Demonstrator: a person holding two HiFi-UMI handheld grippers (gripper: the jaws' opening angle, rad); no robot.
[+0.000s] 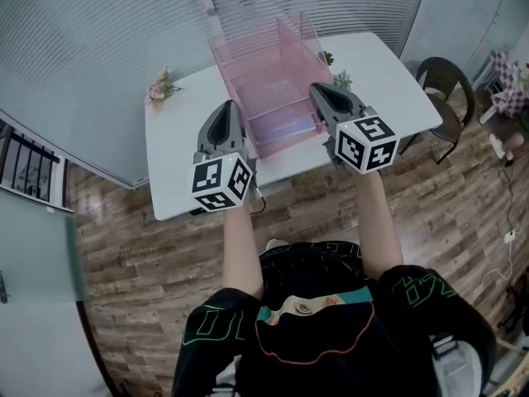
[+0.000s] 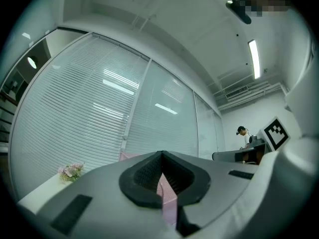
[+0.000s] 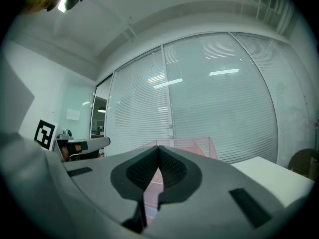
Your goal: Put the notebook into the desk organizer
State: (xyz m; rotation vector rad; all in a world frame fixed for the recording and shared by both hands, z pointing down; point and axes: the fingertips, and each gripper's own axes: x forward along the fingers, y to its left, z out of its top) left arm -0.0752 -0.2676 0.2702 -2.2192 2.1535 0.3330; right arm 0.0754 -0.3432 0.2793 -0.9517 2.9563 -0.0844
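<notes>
A pink see-through desk organizer (image 1: 269,64) stands at the middle back of the white table (image 1: 178,155). A flat lavender thing (image 1: 285,126), which looks like the notebook, lies in its low front tray. My left gripper (image 1: 227,107) is held up at the organizer's left front corner, shut with nothing in it. My right gripper (image 1: 321,91) is at the organizer's right front corner, also shut and empty. In the left gripper view the shut jaws (image 2: 161,156) point almost level, with the pink organizer (image 2: 168,195) beyond them. In the right gripper view the organizer (image 3: 192,146) rises past the shut jaws (image 3: 158,151).
A small bunch of flowers (image 1: 161,85) sits at the table's back left and small green plants (image 1: 340,78) to the right of the organizer. A dark chair (image 1: 446,89) stands by the table's right end. A glass wall with blinds runs behind the table.
</notes>
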